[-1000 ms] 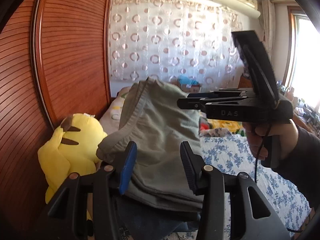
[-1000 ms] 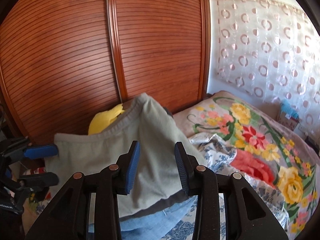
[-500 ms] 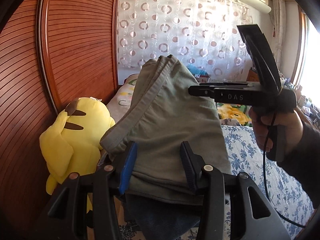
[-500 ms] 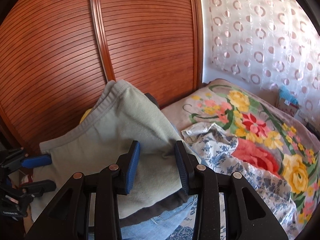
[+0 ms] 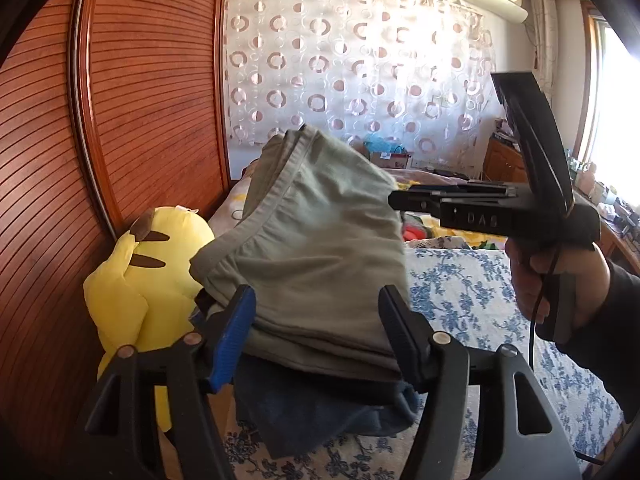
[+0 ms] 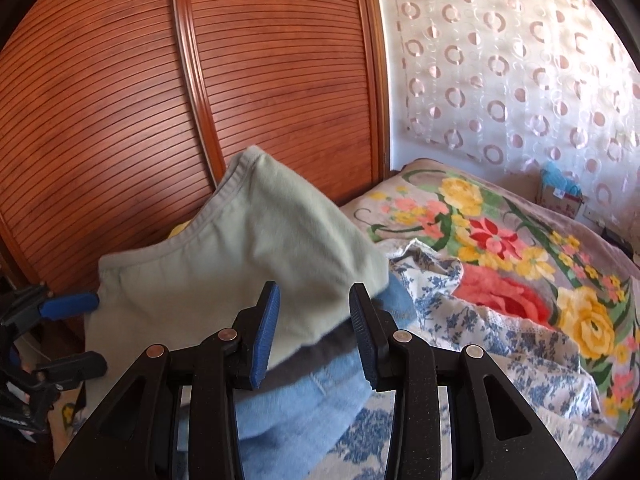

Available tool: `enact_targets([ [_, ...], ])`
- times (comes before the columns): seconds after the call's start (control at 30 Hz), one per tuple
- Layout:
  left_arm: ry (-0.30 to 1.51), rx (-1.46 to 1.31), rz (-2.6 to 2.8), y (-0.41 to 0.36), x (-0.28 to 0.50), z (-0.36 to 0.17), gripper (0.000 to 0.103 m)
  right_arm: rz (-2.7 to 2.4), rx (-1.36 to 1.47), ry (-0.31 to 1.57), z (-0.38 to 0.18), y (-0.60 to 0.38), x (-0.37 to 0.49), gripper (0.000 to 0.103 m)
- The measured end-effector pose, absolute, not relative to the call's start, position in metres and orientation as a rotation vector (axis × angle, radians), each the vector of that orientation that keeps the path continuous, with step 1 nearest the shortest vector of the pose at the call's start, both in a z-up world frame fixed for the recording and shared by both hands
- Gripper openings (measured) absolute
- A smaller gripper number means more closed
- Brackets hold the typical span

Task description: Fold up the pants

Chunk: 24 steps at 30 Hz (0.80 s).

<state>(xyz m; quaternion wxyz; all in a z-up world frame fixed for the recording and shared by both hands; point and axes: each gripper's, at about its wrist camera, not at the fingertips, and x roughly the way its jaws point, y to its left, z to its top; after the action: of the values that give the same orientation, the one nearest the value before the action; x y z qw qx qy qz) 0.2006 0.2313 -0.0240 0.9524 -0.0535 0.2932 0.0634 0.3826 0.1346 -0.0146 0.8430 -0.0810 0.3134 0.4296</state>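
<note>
The pants (image 5: 316,248) are grey-green, folded into a thick multi-layer bundle with a stitched hem band along the upper left edge. The bundle sits on a stack of blue folded garments (image 6: 296,392) at the edge of the bed (image 5: 472,292), beside a yellow plush toy (image 5: 140,280).

The left tongs (image 5: 316,328) are opening; the bundle lies between the jaws, and the pads stand clear of the cloth. The right tongs (image 6: 314,328) straddle the near corner of the bundle; whether they clamp it cannot be told.

Compared with one second ago, the left tongs stand visibly wider, and the bundle sits lower against the stack.

The lower layers of the stack are hidden behind both tongs. The person's hand (image 5: 560,280) is partly cut off at the frame edge.
</note>
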Motion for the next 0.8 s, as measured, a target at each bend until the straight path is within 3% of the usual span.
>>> enact_targets([
  [0.2, 0.580, -0.101, 0.104, 0.219, 0.191, -0.016, 0.068, 0.890, -0.162, 0.658, -0.012, 0.114, 0.367, 0.040],
  [0.33, 0.564, -0.080, 0.097, 0.206, 0.185, -0.010, 0.079, 0.868, -0.158, 0.649, -0.009, 0.098, 0.357, 0.043],
  [0.8, 0.517, -0.053, 0.070, 0.173, 0.172, 0.009, 0.080, 0.770, -0.141, 0.624, -0.001, 0.039, 0.324, 0.051],
])
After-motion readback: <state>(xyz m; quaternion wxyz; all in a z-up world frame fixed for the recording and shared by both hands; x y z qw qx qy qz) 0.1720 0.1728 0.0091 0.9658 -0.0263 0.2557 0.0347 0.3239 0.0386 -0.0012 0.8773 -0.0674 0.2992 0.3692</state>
